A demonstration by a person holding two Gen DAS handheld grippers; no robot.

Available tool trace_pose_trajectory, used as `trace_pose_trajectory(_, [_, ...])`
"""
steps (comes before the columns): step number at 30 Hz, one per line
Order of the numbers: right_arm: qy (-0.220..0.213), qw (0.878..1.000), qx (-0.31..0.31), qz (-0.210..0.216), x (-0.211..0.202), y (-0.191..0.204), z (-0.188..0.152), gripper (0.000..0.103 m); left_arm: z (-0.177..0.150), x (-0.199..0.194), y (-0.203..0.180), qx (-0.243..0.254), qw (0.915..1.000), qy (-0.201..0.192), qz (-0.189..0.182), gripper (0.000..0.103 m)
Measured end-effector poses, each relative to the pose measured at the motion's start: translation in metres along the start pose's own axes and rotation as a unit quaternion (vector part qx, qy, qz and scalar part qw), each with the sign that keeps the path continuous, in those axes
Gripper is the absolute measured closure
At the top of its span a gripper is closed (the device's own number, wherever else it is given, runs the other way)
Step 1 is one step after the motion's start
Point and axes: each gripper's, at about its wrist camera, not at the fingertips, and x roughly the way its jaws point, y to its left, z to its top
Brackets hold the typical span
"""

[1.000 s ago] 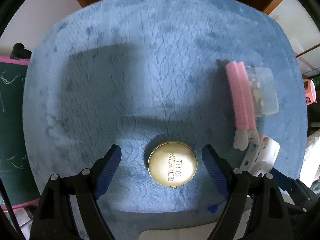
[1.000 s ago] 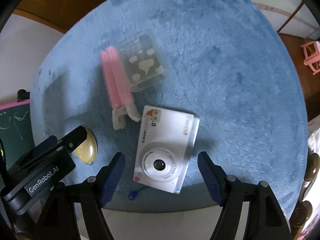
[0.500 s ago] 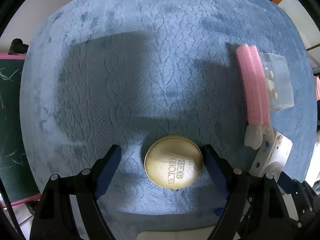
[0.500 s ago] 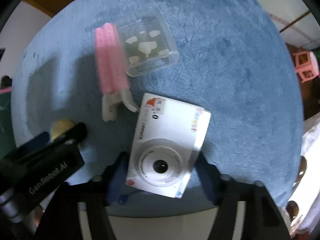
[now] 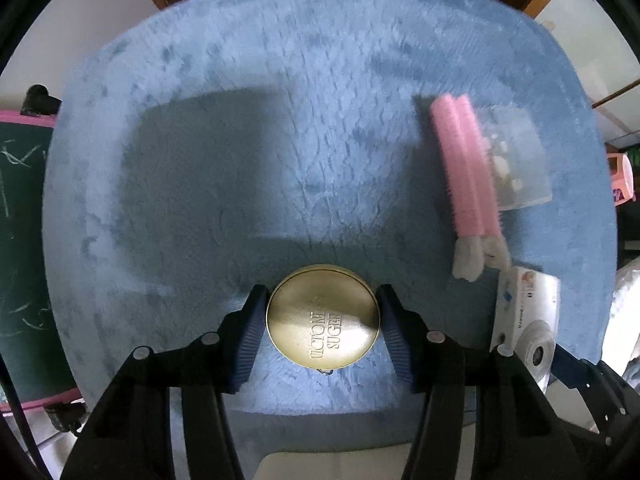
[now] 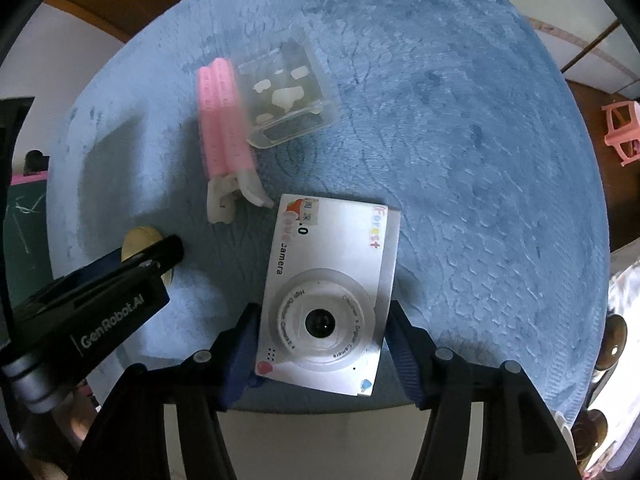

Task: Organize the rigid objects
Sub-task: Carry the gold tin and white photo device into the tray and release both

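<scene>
On the blue mat (image 5: 320, 140), the left gripper (image 5: 322, 322) has just closed its fingers onto a round gold tin (image 5: 322, 322) while the right gripper (image 6: 320, 332) pinches a white toy camera (image 6: 326, 296).

Light blue plush mat (image 5: 304, 80) with embossed braid pattern, gold round tin (image 5: 322, 316), pink hair clips (image 6: 222, 116) with white ends, clear plastic box (image 6: 286, 92), white toy camera (image 6: 328, 292) with coloured lettering

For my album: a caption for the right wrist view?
Right gripper closing on a white camera on the blue mat.
</scene>
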Motion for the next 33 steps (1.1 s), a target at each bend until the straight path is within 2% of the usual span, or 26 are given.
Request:
trace_pose_trajectory(8, [-0.037, 0.998, 0.014, 0.051, -0.041, -0.023, -0.007, 0.042, -0.023, -0.068, 0.01, 0.007, 0.9977, -0.066, -0.014, 0.045])
trace_pose_trajectory(10, [-0.051, 0.996, 0.011, 0.068, -0.055, -0.032, -0.012, 0.051, -0.031, -0.092, 0.008, 0.013, 0.9959, -0.088, -0.015, 0.045])
trace_pose_trajectory(12, [-0.056, 0.995, 0.009, 0.085, -0.067, -0.035, -0.02, 0.051, -0.038, -0.108, 0.004, 0.019, 0.994, -0.107, -0.015, 0.045])
trace_pose_trajectory(15, [-0.078, 0.994, -0.014, 0.079, -0.082, -0.032, -0.032, 0.051, -0.053, -0.135, 0.0, 0.02, 0.9916, -0.126, -0.019, 0.045])
trace_pose_trajectory(19, [-0.088, 0.99, -0.023, 0.104, -0.101, -0.03, -0.043, 0.051, -0.072, -0.163, -0.008, 0.023, 0.9885, -0.147, -0.028, 0.045])
trace_pose_trajectory(28, [-0.126, 0.978, -0.09, 0.139, -0.174, -0.037, -0.096, 0.051, -0.118, -0.202, -0.023, 0.043, 0.9827, -0.175, -0.043, 0.045])
trace_pose_trajectory(33, [-0.122, 0.974, -0.132, 0.139, -0.186, -0.048, -0.133, 0.051, -0.149, -0.198, -0.036, 0.074, 0.9811, -0.174, -0.042, 0.045])
